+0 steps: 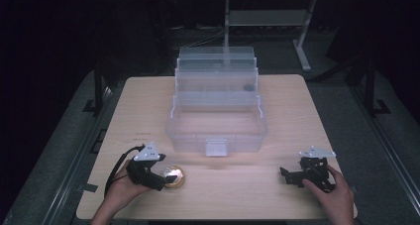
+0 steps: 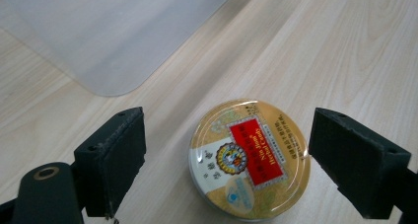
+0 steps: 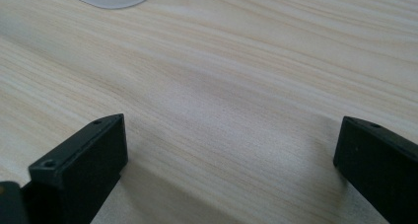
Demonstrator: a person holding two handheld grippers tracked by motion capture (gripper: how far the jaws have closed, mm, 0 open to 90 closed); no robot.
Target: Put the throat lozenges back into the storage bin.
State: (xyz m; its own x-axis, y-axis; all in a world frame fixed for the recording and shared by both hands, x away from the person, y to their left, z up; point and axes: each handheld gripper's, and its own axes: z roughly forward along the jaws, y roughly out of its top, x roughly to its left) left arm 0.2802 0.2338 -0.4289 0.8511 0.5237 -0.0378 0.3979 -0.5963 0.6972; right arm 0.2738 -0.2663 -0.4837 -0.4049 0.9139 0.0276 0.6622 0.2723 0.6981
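On the counter [image 1: 297, 106], near and left of the clear tiered organizer box [image 1: 216, 131], lies a round candy tin [image 2: 250, 157]. The left claw [image 2: 241, 160] straddles it wide open, gripping nothing. The tin looks light, rigid and slick-lidded, best pinched across its rim.

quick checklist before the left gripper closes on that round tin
1. Left gripper open wide enough for the tin: ok, both pads stand apart from it.
2. Round tin between the jaws: ok, though it sits nearer the right-hand pad, so centring first may help.
3. Tin lying flat on the table, lid up: ok.
4. Space around the tin: ok, the clear plastic organiser box is apart from it.
5. Right gripper out of the way: ok, open over bare wood at the table's other side.
6. Whether the pads reach low enough on the tin's side: cannot tell.
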